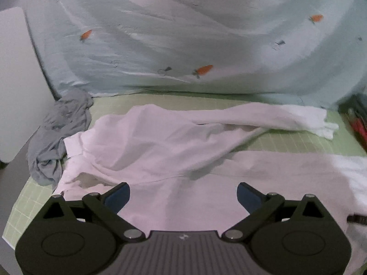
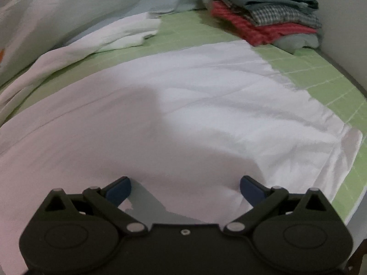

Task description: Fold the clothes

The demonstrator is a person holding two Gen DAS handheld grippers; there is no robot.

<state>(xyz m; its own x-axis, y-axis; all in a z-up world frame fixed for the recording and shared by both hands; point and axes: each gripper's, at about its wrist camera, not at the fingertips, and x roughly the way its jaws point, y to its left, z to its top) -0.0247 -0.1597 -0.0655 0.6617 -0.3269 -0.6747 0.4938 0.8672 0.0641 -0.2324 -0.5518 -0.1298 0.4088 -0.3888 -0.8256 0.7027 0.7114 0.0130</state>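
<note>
A white long-sleeved garment (image 1: 160, 142) lies spread on the green grid mat (image 1: 286, 142), one sleeve (image 1: 286, 116) stretched to the far right. My left gripper (image 1: 183, 197) is open just above the garment's near part, nothing between its blue pads. In the right wrist view the same white garment (image 2: 183, 105) covers most of the mat (image 2: 321, 75), its sleeve (image 2: 128, 32) at the far left. My right gripper (image 2: 185, 190) is open over the garment's near edge, empty.
A crumpled grey garment (image 1: 59, 135) lies at the mat's left end. A stack of folded clothes (image 2: 268, 18), red, checked and dark green, sits at the far right corner. A pale blue sheet with carrot prints (image 1: 183, 34) hangs behind.
</note>
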